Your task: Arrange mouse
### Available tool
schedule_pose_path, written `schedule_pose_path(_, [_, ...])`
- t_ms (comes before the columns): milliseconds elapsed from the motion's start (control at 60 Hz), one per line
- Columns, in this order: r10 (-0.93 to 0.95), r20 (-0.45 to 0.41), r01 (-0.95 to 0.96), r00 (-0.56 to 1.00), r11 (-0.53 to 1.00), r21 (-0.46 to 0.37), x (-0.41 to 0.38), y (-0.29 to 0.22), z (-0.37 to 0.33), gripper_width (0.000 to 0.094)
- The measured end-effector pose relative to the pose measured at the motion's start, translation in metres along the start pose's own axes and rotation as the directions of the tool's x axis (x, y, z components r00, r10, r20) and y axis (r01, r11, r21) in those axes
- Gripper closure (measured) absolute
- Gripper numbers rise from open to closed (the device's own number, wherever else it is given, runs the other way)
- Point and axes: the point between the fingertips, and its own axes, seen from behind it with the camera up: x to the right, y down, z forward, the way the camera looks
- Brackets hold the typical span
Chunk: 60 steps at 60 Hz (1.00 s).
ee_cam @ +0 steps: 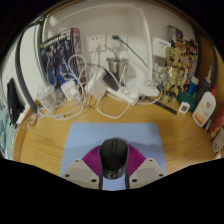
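Nearest the lens, the gripper (113, 172) shows its two pale fingers (84, 167) with magenta pads (95, 160) on their inner faces, and a black mouse (113, 154) sits between them. Both pads lie close against the flanks of the mouse, so the tongs look pinched on it, though the contact itself is too small to see for certain. That mouse rests at the near edge of a blue-grey mouse mat (112, 132), which lies on a wooden desk (45, 145).

Beyond the mouse mat, along the back of the desk, clutter crowds the way. Straight behind the mat stands a white desk lamp (117, 72) with a thin arm, and white cables and chargers (88, 88) tangle beside it and to the left of it. Further left of the mat, near the wall, a colourful box or poster (58, 50) stands upright. To the right of the mat, small bottles and figurines (180, 75) are packed together, and a white and orange device (204, 108) stands well apart from the mat near the desk's right end. Bare wood lies just left and right of the mat.
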Motion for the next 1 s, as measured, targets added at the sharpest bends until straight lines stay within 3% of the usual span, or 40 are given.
schedule_pose_path(100, [0.017, -0.004, -0.017, 1.000, 1.000, 0.022, 0.000, 0.001, 0.001, 0.0618])
schedule_pose_path(167, [0.017, -0.007, -0.017, 1.000, 0.999, 0.028, 0.001, 0.000, 0.001, 0.0526])
schedule_pose_path(183, [0.017, -0.008, -0.017, 1.000, 0.999, 0.028, 0.001, 0.000, 0.001, 0.0546])
schedule_pose_path(300, [-0.010, -0.015, 0.010, 1.000, 1.000, 0.015, 0.001, 0.001, 0.002, 0.0432])
schedule_pose_path(433, [-0.037, -0.031, 0.037, 0.999, 0.999, -0.027, 0.004, 0.007, -0.007, 0.0059])
schedule_pose_path(667, [0.025, -0.038, -0.024, 0.999, 0.999, 0.037, -0.007, -0.010, -0.068, 0.0075])
schedule_pose_path(1000, [0.052, -0.076, -0.030, 0.996, 0.965, 0.262, -0.045, -0.082, -0.253, 0.0079])
